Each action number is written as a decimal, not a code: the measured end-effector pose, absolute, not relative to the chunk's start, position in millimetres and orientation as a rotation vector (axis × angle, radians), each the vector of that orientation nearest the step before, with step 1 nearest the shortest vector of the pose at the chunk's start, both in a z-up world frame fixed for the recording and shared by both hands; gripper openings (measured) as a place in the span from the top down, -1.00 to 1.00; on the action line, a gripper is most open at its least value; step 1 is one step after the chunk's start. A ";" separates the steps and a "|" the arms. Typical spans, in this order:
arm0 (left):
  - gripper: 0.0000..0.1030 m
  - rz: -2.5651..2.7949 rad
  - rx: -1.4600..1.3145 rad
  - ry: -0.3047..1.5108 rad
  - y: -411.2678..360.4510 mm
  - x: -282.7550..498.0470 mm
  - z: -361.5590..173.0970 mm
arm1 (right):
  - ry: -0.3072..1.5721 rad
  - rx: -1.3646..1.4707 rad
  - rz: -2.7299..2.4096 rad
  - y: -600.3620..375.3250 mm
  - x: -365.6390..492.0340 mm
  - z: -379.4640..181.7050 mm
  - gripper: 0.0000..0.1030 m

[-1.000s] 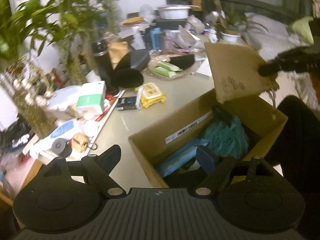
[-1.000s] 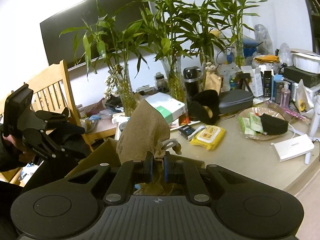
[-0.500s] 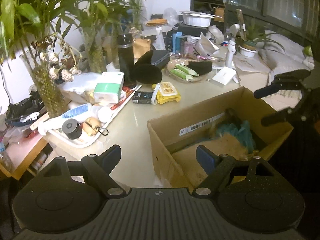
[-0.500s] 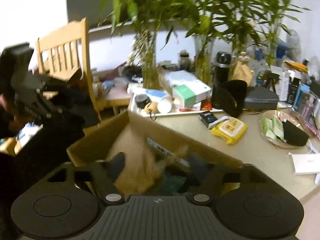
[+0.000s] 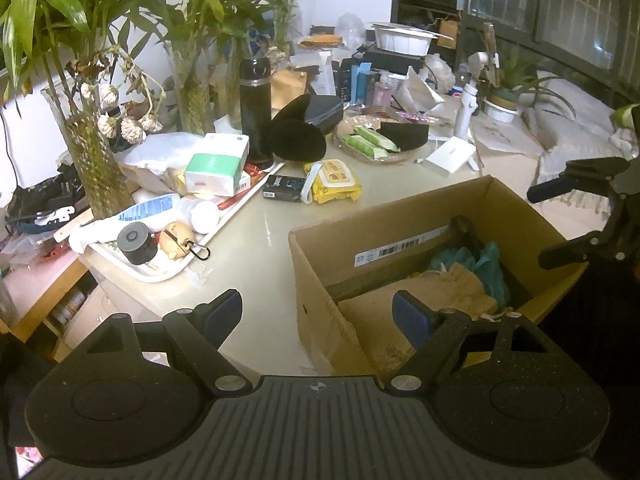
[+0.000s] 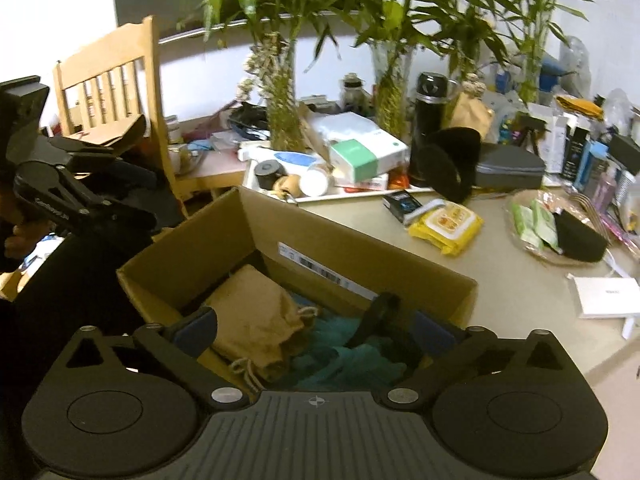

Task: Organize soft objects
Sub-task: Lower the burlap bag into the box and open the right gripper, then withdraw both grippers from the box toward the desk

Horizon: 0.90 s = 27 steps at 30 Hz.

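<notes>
The left hand-held gripper hung spread and empty at the near corner of the cardboard box on the bench, likely waiting its turn. In the box lay the burlap pouch beside teal cloth. Over them the right hand-held gripper was opening, its pads clear of the pouch.

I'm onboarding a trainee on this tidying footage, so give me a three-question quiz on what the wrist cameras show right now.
1. True or false: the tan burlap drawstring pouch lies inside the open brown cardboard box.
2. Which lies beside the pouch in the box: A) crumpled teal fabric, B) a red towel?
3. Fill in: the yellow wet-wipes pack rests on the ____.

Key: 1 true; 2 A; 3 beige table.
</notes>
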<state>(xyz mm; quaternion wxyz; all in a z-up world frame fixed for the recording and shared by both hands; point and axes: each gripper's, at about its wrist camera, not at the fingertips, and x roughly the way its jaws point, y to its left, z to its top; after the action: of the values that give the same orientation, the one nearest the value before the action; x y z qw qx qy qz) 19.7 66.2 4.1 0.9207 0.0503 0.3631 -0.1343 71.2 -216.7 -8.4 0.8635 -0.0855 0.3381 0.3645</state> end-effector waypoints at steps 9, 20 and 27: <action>-0.61 -0.279 0.117 0.770 56.3 28.4 -5.3 | 0.745 -0.151 0.637 -230.7 81.3 -16.1 -1.00; -0.60 -0.303 0.127 0.751 47.8 51.6 3.3 | 0.744 -0.143 0.564 -245.4 105.4 -9.5 -1.00; -0.61 -0.293 0.161 0.716 43.8 66.6 16.4 | 0.725 -0.140 0.536 -254.1 127.1 7.1 -1.00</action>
<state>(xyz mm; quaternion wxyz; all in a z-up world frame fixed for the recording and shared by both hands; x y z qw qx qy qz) 66.6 43.8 16.4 0.9229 0.0785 0.3488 -0.1429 127.1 -254.1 7.1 0.8977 -0.0677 0.3500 0.2588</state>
